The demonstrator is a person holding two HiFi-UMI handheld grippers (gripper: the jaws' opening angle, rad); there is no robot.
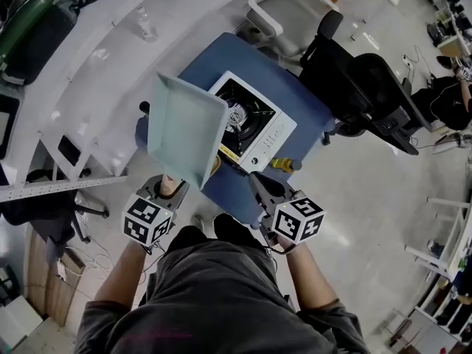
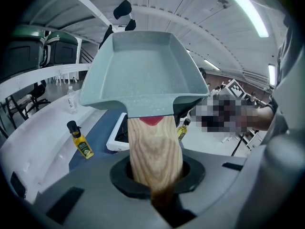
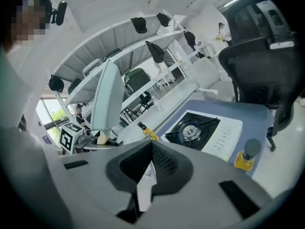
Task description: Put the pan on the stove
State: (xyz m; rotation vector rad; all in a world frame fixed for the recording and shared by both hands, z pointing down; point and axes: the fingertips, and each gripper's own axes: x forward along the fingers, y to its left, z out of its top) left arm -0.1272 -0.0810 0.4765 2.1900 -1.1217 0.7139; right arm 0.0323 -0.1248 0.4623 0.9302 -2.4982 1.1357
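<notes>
The left gripper (image 1: 171, 186) is clamped on the wooden handle (image 2: 155, 151) of the pan (image 1: 184, 127), its jaws closed narrowly around the wood. The handle's end runs into the dark gap between the jaws and cannot be made out there. The pale green, square pan is held up in the air, clear of the stove (image 1: 254, 120). From the right gripper view it stands steeply tilted, almost edge-on (image 3: 107, 97). The right gripper (image 1: 265, 186) hangs just beside it on the person's right, jaws drawn together with nothing between them.

The stove is a white single-burner unit with a black top, and its burner is bare. It sits on a small blue table (image 1: 221, 57). A yellow oil bottle (image 1: 284, 164) stands near the stove's front corner, and a second one (image 2: 80, 141) stands on the table's other side. In the head view the pan covers the stove's left part and most of that second bottle, so only a dark cap shows at the pan's edge.

A long white curved desk (image 1: 110, 57) lies beyond the table, with a clear bottle on it. Black office chairs (image 1: 361, 87) stand to the right on a pale glossy floor (image 1: 369, 198). A seated person (image 1: 450, 98) is cut off by the right edge.
</notes>
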